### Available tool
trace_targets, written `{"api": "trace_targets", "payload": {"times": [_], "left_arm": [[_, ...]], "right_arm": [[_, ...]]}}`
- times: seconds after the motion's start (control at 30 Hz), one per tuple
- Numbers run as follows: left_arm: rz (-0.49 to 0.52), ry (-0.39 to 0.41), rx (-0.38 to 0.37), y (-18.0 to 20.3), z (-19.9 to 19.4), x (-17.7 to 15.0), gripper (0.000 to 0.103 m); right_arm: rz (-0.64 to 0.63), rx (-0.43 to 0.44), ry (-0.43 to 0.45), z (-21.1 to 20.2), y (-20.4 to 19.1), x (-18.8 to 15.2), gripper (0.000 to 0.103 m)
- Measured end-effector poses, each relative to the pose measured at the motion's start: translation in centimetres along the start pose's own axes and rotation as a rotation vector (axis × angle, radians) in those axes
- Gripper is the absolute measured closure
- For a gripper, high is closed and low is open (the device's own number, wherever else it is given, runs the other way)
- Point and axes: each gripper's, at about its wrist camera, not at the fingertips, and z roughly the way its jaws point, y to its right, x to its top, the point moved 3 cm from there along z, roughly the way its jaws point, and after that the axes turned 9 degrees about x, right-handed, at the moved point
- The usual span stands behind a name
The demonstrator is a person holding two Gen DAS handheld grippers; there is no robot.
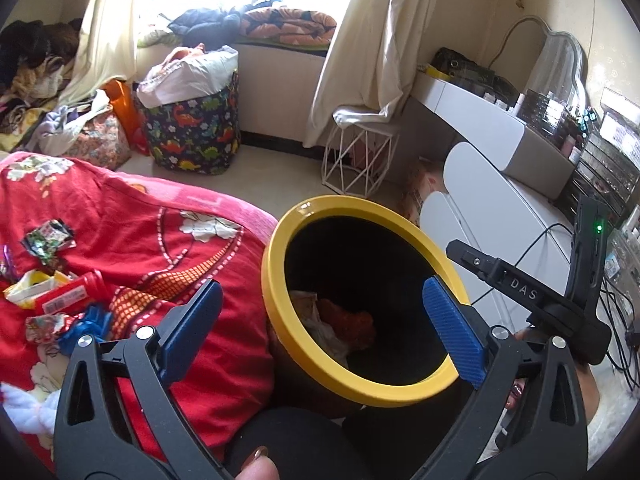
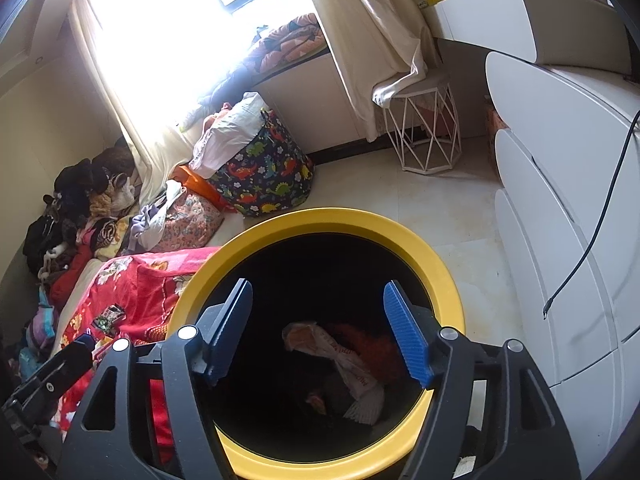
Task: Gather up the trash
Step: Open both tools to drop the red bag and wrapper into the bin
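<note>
A black bin with a yellow rim stands beside the bed. Crumpled paper and red-orange wrappers lie at its bottom. My left gripper hangs open over the bin's mouth, with nothing between its blue pads. My right gripper is also open above the same opening and holds nothing. More trash lies on the red flowered blanket: a dark printed wrapper, a red packet and a blue crumpled piece.
A dinosaur-print laundry basket and a white wire stool stand on the floor beyond the bin. A white dresser with a hanging black cable lies to the right. A person's thumb shows at the bottom edge.
</note>
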Motion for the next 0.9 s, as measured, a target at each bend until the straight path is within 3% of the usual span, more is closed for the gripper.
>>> {"api": "trace_targets", "payload": {"times": [0.43, 0.9], "left_arm": [[-0.047, 0.074, 0.066, -2.6, -2.3, 0.7, 0.011], [-0.119, 0.126, 0.138, -7.0, -4.4, 1.0, 0.011]], "right_arm": [[-0.075, 0.049, 0.026, -0.6, -2.4, -0.1, 0.032], [-0.170, 0.126, -0.006, -0.3, -7.0, -1.2, 0.027]]}}
